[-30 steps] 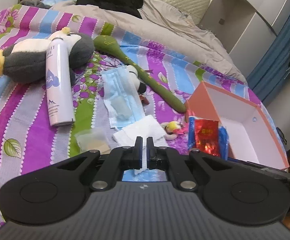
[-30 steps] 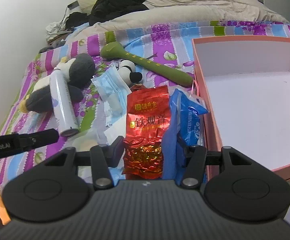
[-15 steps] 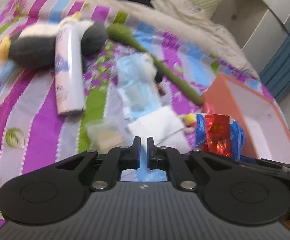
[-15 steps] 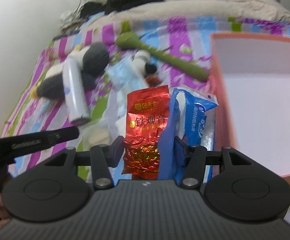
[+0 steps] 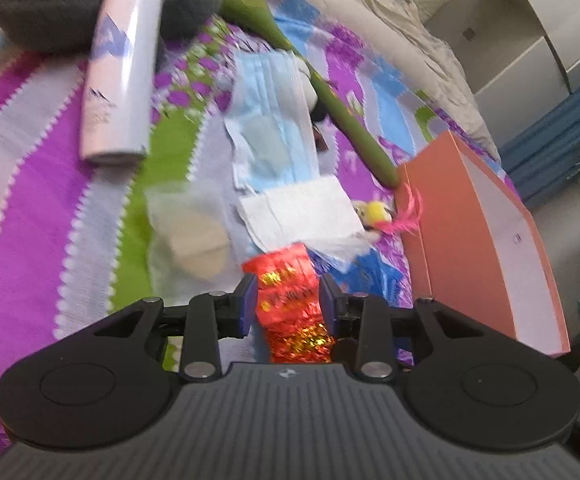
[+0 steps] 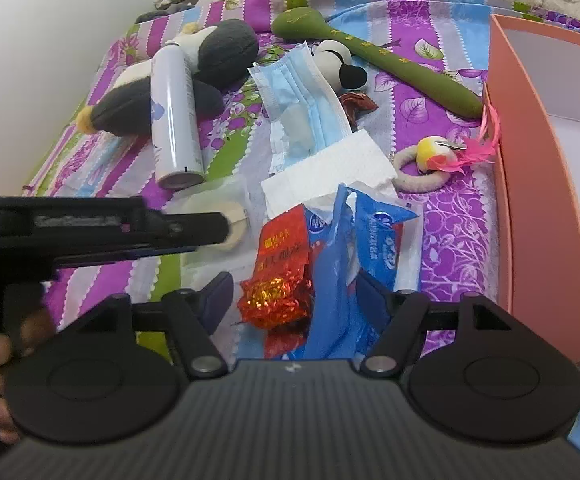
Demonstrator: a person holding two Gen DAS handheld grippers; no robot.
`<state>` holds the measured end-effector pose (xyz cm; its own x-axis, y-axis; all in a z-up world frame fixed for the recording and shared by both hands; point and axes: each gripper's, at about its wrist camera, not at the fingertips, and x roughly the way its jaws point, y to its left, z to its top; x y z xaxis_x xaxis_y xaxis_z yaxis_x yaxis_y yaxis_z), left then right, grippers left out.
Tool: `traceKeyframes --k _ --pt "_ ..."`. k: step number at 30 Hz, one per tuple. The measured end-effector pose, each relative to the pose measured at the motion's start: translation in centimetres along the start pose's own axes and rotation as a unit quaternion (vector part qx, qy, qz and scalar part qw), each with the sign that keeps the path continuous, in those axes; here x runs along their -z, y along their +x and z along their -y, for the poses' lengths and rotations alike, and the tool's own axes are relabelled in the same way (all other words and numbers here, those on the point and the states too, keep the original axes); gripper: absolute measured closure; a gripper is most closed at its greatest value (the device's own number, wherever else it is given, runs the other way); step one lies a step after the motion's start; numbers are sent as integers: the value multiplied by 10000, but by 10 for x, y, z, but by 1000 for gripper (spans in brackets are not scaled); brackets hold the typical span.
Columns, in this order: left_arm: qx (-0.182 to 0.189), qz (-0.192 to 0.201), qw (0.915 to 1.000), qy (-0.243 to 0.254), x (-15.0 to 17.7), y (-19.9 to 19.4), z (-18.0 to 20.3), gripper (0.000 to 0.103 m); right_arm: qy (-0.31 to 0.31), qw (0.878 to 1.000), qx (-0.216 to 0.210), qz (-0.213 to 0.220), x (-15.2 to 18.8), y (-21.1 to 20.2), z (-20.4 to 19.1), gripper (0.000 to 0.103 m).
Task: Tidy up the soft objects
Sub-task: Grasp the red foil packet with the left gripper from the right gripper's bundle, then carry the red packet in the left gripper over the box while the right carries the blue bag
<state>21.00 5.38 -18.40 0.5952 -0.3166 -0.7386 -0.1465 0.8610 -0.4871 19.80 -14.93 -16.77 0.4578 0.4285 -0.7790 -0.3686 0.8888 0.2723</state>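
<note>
A red foil tea packet point(image 5: 290, 300) lies between the jaws of my left gripper point(image 5: 287, 304), which is open around it. In the right wrist view the red packet point(image 6: 279, 276) and a blue tissue pack point(image 6: 366, 248) lie on the bedspread between the spread jaws of my right gripper point(image 6: 294, 296), which is open. The left gripper shows there as a dark bar point(image 6: 129, 228) at the left. A penguin plush point(image 6: 209, 64), a blue face mask point(image 6: 306, 96), a white tissue point(image 6: 330, 168) and a small panda plush point(image 6: 342, 60) lie beyond.
An open orange box point(image 6: 530, 184) stands at the right, also in the left wrist view point(image 5: 470, 240). A white spray can point(image 6: 173, 116), a green long-handled massager point(image 6: 390, 64), a ring toy with pink feathers point(image 6: 438, 160) and a pale round pad point(image 5: 197, 240) lie on the striped bedspread.
My left gripper opened and moved right and forward around the red packet. My right gripper opened and lowered; the red packet and blue pack now lie on the bed.
</note>
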Motion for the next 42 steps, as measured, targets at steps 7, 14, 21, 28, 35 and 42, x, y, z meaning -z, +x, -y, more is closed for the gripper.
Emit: traceKeyframes --k 7,14,21,28,35,42 --pt "55 -318 9994 89 11 22 9 48 -231 9977 615 188 13 -16 -2 34" --pt "-57 -694 9976 -22 20 40 14 48 -237 9967 778 -40 14 6 8 51" --pt "-160 -812 9966 34 26 52 18 49 1 9976 643 -244 18 23 20 75" --pt "-236 -674 9972 210 27 55 25 62 29 9984 520 -216 17 14 18 93" --pt "-310 -418 9979 386 22 30 31 72 -48 9987 505 -56 12 -4 17 96" --pt "-301 -145 9984 466 16 -4 37 80 -24 9988 452 165 5 -27 15 97"
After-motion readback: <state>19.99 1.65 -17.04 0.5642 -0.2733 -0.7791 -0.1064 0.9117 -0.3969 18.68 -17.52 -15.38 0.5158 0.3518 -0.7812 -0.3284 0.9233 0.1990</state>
